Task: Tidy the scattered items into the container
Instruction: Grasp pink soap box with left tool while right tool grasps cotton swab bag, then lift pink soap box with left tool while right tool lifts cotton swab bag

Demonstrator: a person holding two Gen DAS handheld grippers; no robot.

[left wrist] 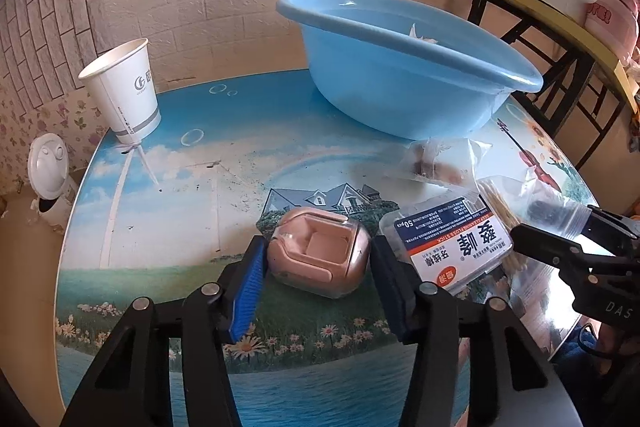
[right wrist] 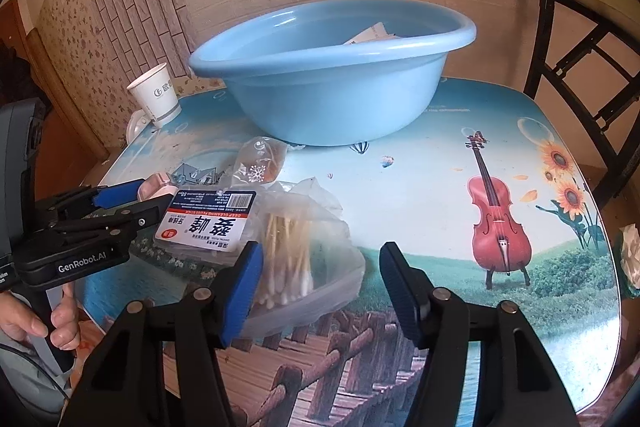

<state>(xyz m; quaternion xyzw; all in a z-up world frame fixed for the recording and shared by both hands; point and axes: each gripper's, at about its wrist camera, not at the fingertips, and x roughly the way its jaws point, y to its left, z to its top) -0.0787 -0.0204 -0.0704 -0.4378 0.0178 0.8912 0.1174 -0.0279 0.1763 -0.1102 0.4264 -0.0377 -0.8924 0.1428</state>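
- Lettering on the floss stick box (left wrist: 452, 243) reads "DEEP CLEANING FLOSS STICK" and "50 pcs", with large Chinese characters, all upside down to both cameras.
- "GenRobot.AI" is printed on the left gripper (right wrist: 132, 203) body as the right wrist view shows it; "DAS" shows on the right gripper (left wrist: 560, 247).
- Left gripper's jaws stand apart on either side of the pink case (left wrist: 318, 257), blue pads close to its flanks; I cannot tell if they touch.
- Right gripper's jaws are apart over the clear bag of cotton swabs (right wrist: 288, 259), which lies just beside the floss box.
- A clear snack packet (right wrist: 258, 163) lies between these and the blue basin (right wrist: 332, 75), which holds paper scraps.
- A paper cup (left wrist: 124, 91) with a logo stands near the table's (right wrist: 420, 179) far left edge; the violin-printed right half lies bare.
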